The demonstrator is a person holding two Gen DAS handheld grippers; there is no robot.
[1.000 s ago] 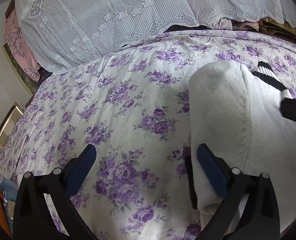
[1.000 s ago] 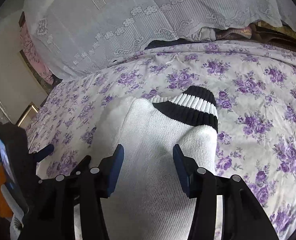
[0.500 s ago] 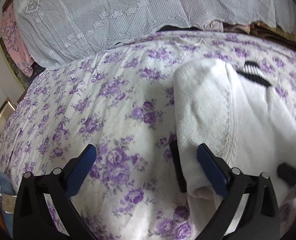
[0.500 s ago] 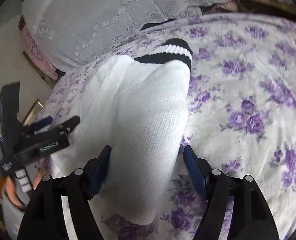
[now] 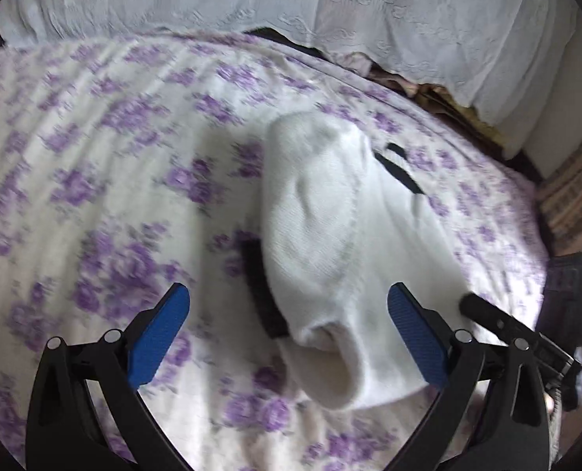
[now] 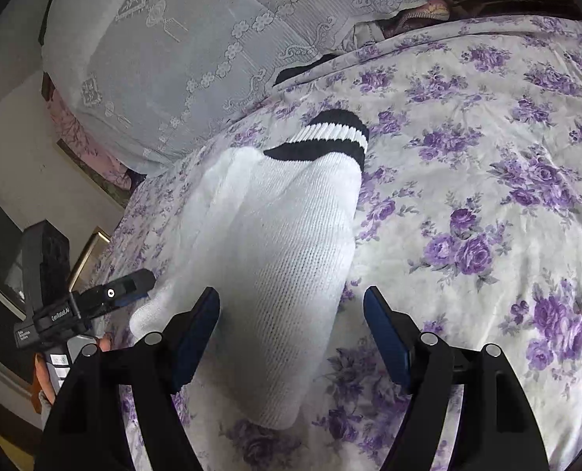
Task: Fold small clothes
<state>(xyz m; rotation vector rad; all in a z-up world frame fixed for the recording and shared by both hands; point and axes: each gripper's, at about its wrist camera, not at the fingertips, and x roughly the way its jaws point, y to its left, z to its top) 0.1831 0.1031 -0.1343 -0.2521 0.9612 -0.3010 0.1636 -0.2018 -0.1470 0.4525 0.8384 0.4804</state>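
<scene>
White knit socks with black-and-white striped cuffs lie stacked on the purple-flowered bedspread; they show in the left wrist view [image 5: 330, 243] and in the right wrist view [image 6: 275, 243]. The striped cuff [image 6: 330, 133] points toward the pillows. My left gripper [image 5: 287, 337] is open and empty, its jaws straddling the near end of the socks. My right gripper [image 6: 291, 337] is open and empty, its jaws around the socks' near end. The right gripper's finger [image 5: 499, 322] shows at the right of the left wrist view; the left gripper [image 6: 94, 302] shows at the left of the right wrist view.
The flowered bedspread [image 6: 487, 196] covers the bed. A white lace cover [image 6: 196, 39] drapes over pillows at the head. Dark and patterned fabrics [image 5: 428, 90] lie along the far edge. Framed panels [image 6: 0, 251] stand by the wall on the left.
Both grippers have drawn back and swung around the socks. The right gripper's jaws have opened wider. The left view now looks more toward the right of the bed.
</scene>
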